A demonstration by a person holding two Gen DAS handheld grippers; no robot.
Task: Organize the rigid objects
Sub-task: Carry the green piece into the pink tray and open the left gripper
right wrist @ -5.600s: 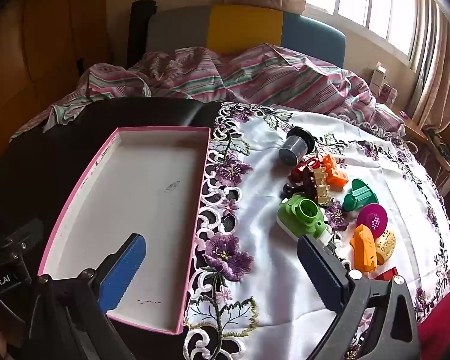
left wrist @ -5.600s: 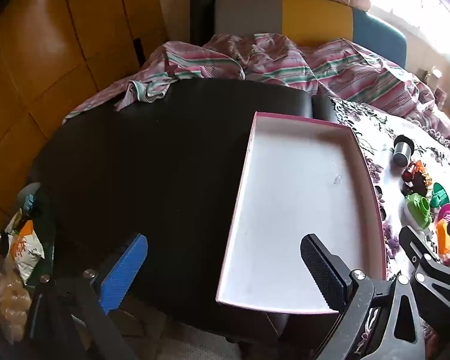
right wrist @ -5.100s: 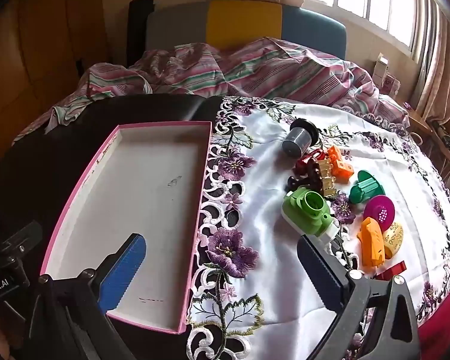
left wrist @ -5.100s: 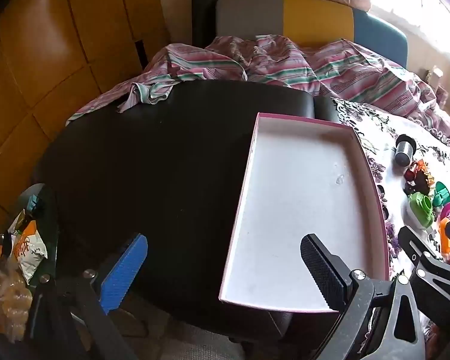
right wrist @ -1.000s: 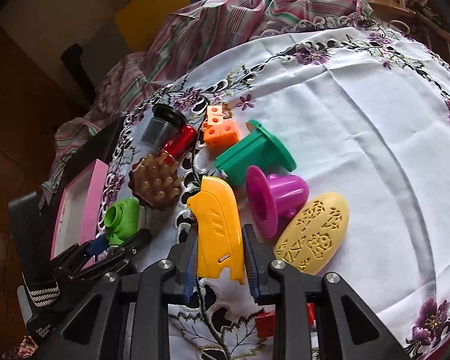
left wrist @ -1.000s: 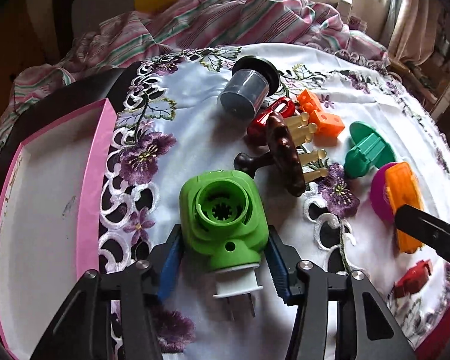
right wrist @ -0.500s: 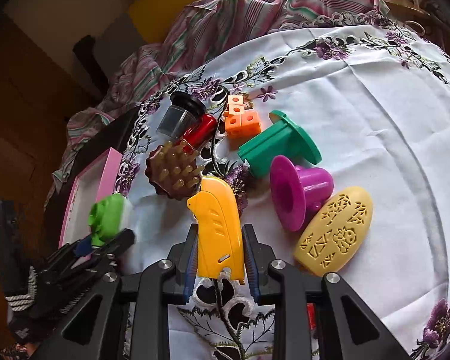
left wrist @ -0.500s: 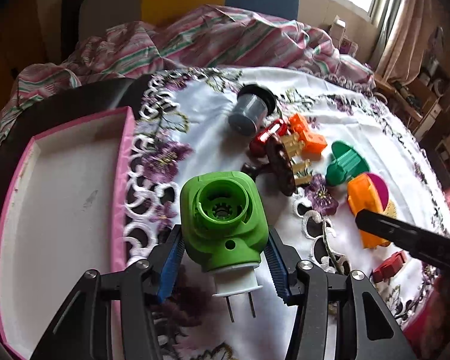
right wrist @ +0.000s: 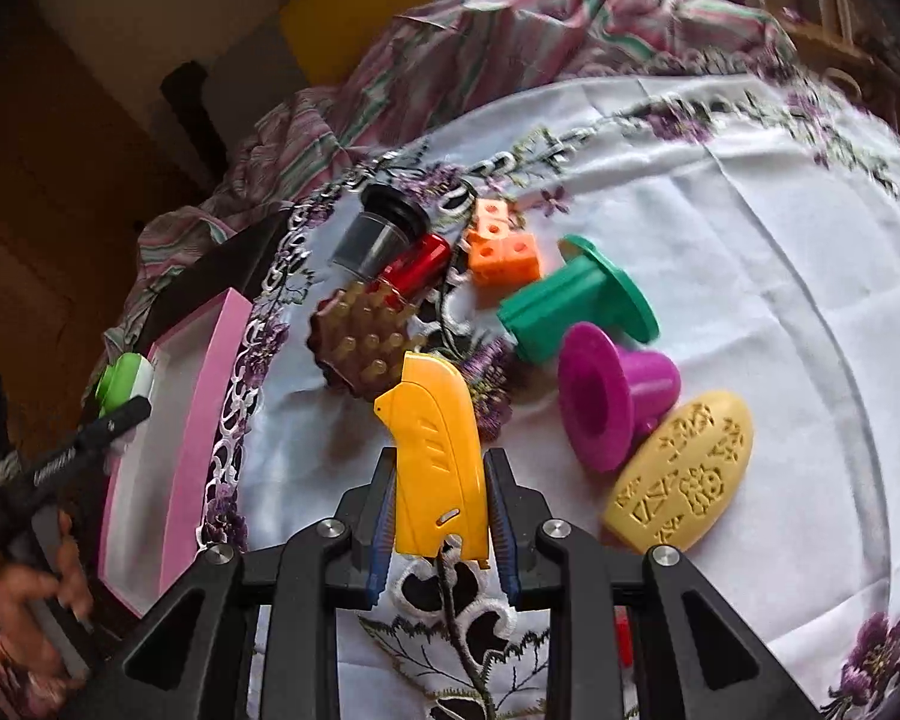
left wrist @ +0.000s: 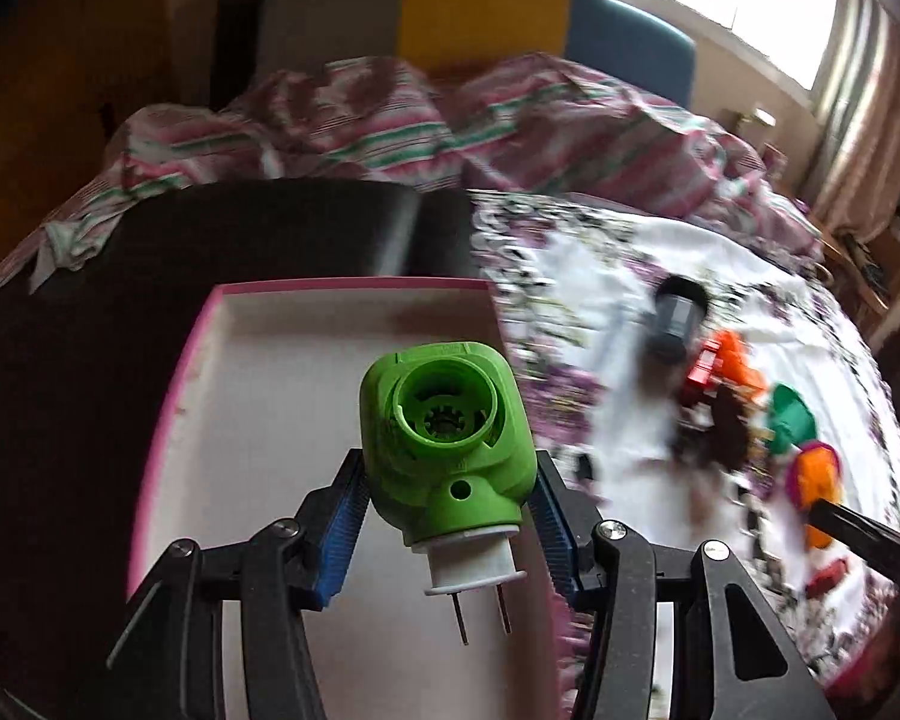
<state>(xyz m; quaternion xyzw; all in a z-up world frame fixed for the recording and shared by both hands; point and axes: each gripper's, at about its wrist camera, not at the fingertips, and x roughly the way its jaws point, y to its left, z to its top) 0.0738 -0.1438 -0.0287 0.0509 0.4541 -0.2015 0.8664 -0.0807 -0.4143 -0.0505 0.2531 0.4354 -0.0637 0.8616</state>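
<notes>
Both jaws are clamped: your left gripper [left wrist: 450, 531] carries the green plug [left wrist: 447, 441] over the pink tray [left wrist: 168, 414], centre frame; your right gripper [right wrist: 438, 525] grips the yellow piece [right wrist: 435, 456]; lower and release next.

Grippers: 2 — left gripper [left wrist: 450, 510], right gripper [right wrist: 441, 510]
Tray [left wrist: 306, 287]: 1
Green plug [left wrist: 447, 438]: 1
Yellow piece [right wrist: 435, 450]: 1
Flanged spools: 2 — green spool [right wrist: 576, 300], magenta spool [right wrist: 612, 390]

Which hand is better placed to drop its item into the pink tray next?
Left: its gripper already holds the green plug above the tray; the right gripper holds the yellow piece over the cloth.

no readable text, gripper lettering blurred
</notes>
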